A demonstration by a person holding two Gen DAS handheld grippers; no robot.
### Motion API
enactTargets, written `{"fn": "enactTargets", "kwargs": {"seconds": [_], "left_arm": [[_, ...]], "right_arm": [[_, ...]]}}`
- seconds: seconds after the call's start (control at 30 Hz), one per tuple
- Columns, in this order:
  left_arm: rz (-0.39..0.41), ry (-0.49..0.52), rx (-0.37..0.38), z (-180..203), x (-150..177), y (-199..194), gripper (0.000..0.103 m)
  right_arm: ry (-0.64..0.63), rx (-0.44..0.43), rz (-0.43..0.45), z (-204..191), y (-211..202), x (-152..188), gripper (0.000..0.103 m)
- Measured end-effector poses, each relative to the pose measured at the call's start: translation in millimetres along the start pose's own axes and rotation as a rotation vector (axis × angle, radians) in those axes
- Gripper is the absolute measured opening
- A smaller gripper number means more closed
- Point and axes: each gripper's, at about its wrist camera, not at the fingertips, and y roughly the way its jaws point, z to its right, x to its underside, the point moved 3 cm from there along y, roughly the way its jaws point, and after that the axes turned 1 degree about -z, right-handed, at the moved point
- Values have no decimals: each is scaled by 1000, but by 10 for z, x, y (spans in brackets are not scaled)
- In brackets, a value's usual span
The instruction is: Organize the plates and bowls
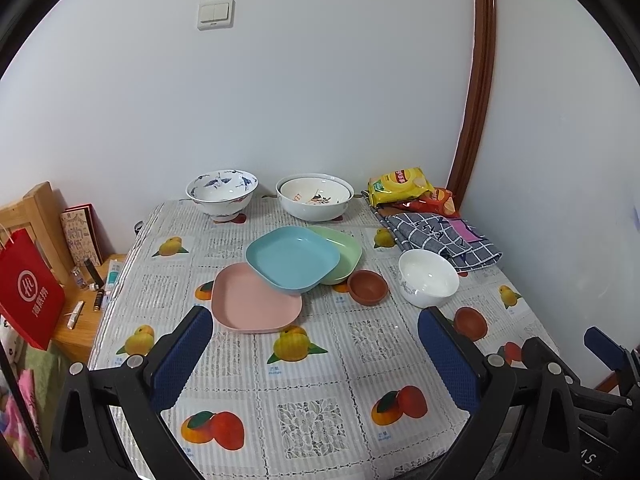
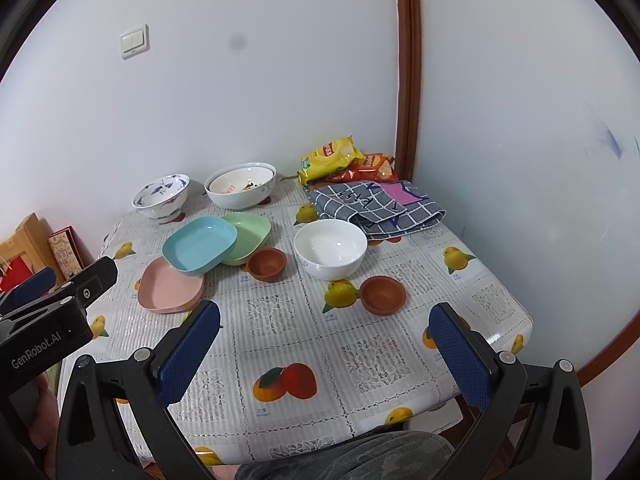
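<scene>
At the far left, beside the surface [image 1: 320,360] with its fruit-printed cloth, a red paper bag [image 1: 28,292] hangs over a low wooden shelf [image 1: 76,320] with small bottles and tubes. The left gripper [image 1: 316,356] hovers above the near edge, its blue-padded fingers spread wide with nothing between them.

Toward the back left stands a white footed bowl with blue bird pattern [image 1: 222,194]. In front of it lies a pink square plastic plate [image 1: 252,304], flat on the cloth. A light blue square plastic plate [image 1: 292,258] rests tilted, its near edge overlapping the pink one and its far side lying on a pale green square plastic plate [image 1: 340,252]. Behind these, at the back centre, sits a large white bowl with a smaller decorated bowl nested inside [image 1: 314,196].

Just right of the green plate sits a small brown clay bowl [image 1: 368,286], then a plain white ceramic bowl [image 1: 428,276]. A second small brown clay bowl [image 2: 382,294] sits nearer the front, apart from the rest. At the back right corner lie a yellow snack bag [image 1: 400,184] on a red one, beside a folded grey checked cloth [image 1: 440,240].

The right gripper [image 2: 326,356] hovers over the near right part, fingers wide apart and empty.
</scene>
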Motion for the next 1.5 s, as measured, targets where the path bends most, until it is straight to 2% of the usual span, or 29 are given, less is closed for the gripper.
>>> {"fn": "enactTargets", "kwargs": {"seconds": [0.87,1.5], "left_arm": [[10,3,10,31,-2,-37,103],[1,24,9,78,-100,185,103]], "right_arm": [[6,3,10,27,-30,5,103],[-1,-31,12,-1,131,-122,103]]}}
